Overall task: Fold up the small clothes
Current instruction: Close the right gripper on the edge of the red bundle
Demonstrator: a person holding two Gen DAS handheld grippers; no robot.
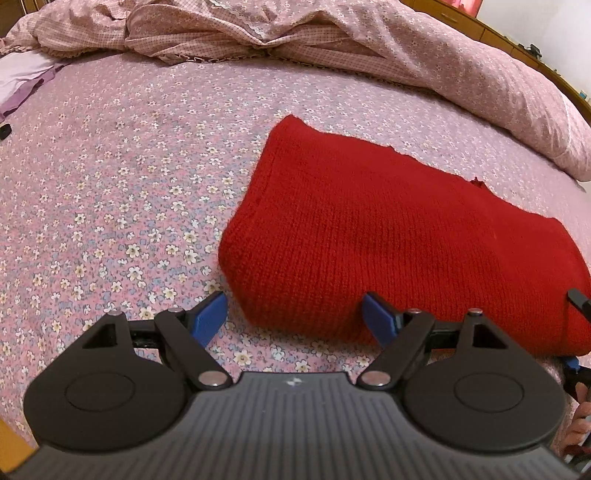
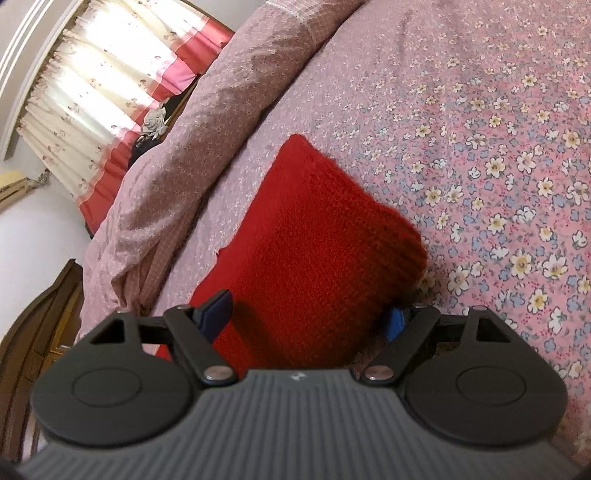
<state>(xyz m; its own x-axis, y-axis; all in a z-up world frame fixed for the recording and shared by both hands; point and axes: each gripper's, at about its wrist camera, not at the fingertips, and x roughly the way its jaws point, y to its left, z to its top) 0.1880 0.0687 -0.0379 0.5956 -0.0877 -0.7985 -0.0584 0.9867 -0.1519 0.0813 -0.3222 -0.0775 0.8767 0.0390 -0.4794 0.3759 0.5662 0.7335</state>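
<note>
Bed covered by pink floral sheet. Crumpled pink quilt bunched along the far edge, lace trim showing. Lilac cloth at the sheet's far left corner. Wooden bed frame behind the quilt. Cream-and-red curtain over a bright window. Dark wooden furniture below.

No words, labels, brand names, numbers or signs can be read in either wrist view; only a small pale mark sits on the ribbed grey body of the left gripper, too small and blurred to make out.
</note>
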